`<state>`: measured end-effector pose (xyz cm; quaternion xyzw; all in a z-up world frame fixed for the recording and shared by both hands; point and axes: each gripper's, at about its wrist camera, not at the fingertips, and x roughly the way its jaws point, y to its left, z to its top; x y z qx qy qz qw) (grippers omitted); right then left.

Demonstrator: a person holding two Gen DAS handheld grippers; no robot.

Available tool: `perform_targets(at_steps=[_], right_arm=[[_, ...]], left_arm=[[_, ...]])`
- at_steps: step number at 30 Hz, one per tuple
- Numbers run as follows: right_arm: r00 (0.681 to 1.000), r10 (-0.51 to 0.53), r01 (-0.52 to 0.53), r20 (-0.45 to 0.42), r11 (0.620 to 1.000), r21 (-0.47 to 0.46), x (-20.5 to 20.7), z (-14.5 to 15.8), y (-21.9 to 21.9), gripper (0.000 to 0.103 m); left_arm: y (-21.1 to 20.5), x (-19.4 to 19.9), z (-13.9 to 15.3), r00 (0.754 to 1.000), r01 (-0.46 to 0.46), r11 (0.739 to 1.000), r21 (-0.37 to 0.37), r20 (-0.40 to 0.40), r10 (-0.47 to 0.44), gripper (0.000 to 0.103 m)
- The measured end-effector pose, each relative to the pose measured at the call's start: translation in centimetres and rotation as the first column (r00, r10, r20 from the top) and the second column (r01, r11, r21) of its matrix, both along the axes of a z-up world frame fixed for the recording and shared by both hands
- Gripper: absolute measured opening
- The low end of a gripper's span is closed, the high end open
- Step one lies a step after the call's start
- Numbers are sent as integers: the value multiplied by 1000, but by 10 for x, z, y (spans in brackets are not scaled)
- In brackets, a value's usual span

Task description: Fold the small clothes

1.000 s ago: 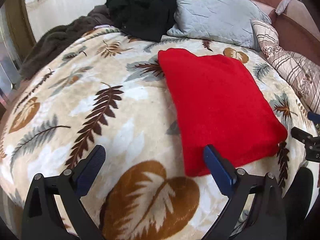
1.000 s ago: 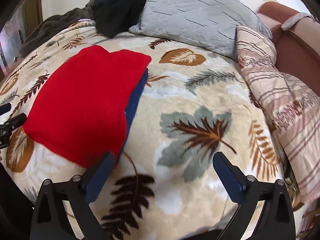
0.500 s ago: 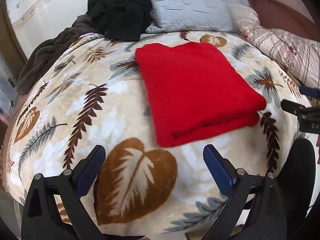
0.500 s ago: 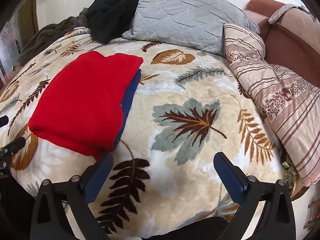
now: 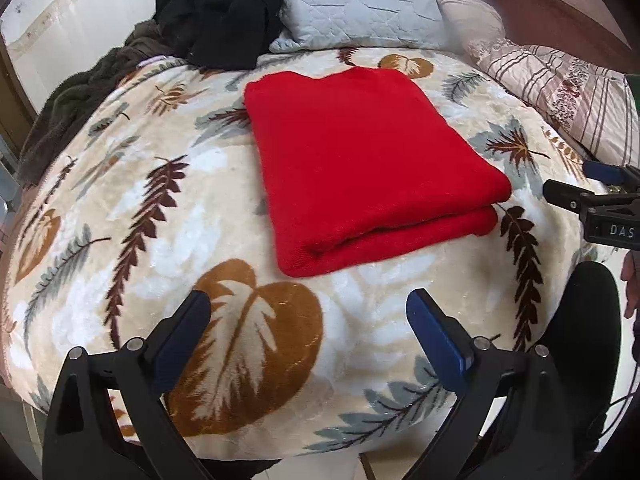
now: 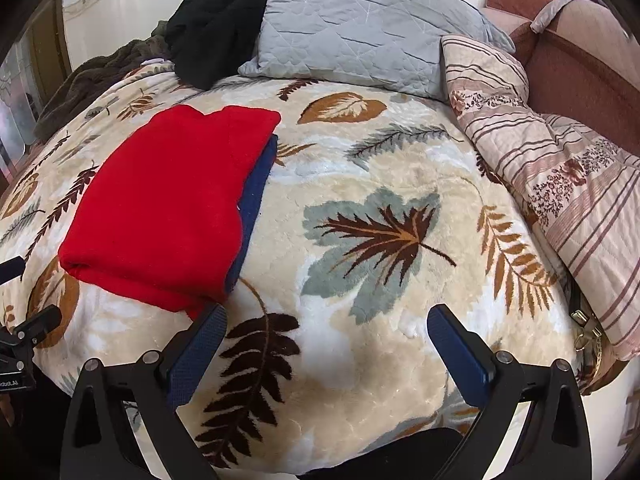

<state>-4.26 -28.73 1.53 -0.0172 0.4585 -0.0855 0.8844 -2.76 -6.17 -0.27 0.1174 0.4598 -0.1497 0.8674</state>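
Note:
A folded red garment (image 5: 360,160) lies flat on the leaf-patterned blanket (image 5: 140,200); it also shows in the right wrist view (image 6: 168,208), where a blue layer (image 6: 256,196) peeks out along its right edge. My left gripper (image 5: 308,320) is open and empty, held back from the garment's near edge. My right gripper (image 6: 328,332) is open and empty over the blanket (image 6: 380,220), to the right of the garment's near corner. The right gripper's tips also show at the right edge of the left wrist view (image 5: 592,188).
A grey quilted pillow (image 6: 360,32) and a black garment pile (image 6: 216,28) lie at the head of the bed. A striped quilt (image 6: 560,168) lies along the right side, with a brown headboard (image 6: 580,64) behind. A dark fuzzy blanket (image 5: 80,100) lies at the far left.
Both grippers have pulled back from the red garment toward the near edge of the bed. The garment stays folded and still. Both grippers remain open.

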Motion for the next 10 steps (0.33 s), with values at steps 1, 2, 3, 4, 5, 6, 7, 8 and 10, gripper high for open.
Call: perform_targets(at_steps=[1, 2, 3, 4, 5, 6, 7, 8, 10], right_arm=[[1000, -2, 2, -1, 1000, 3, 0, 0, 0, 101], [1000, -2, 2, -1, 1000, 7, 1, 0, 0, 101], [1000, -1, 1, -1, 1000, 9, 1, 0, 0, 101], [1000, -1, 1, -1, 1000, 10, 1, 0, -1, 101], [1000, 0, 0, -2, 1000, 10, 2, 0, 0, 101], [1000, 0, 0, -2, 1000, 8, 2, 0, 0, 101], [1000, 1, -1, -3, 1000, 6, 2, 0, 0, 101], [1000, 2, -2, -4, 1000, 5, 3, 0, 0, 101], [1000, 4, -4, -4, 1000, 3, 4, 0, 0, 101]], left_arm=[[-1, 0, 0, 1000, 4, 1000, -12, -7, -4, 99], [-1, 0, 1, 1000, 9, 999, -34, -10, -9, 99], [-2, -1, 2, 1000, 10, 999, -43, -3, -10, 99], [-2, -1, 4, 1000, 11, 999, -44, 6, -11, 100], [-4, -1, 5, 1000, 17, 999, -42, 11, -16, 100], [-5, -2, 6, 1000, 24, 999, -41, 10, -24, 100], [-6, -1, 6, 1000, 25, 999, -35, 9, -25, 100], [-7, -2, 6, 1000, 22, 999, -25, 12, -22, 100], [-8, -3, 7, 999, 19, 1000, -6, 29, -19, 100]])
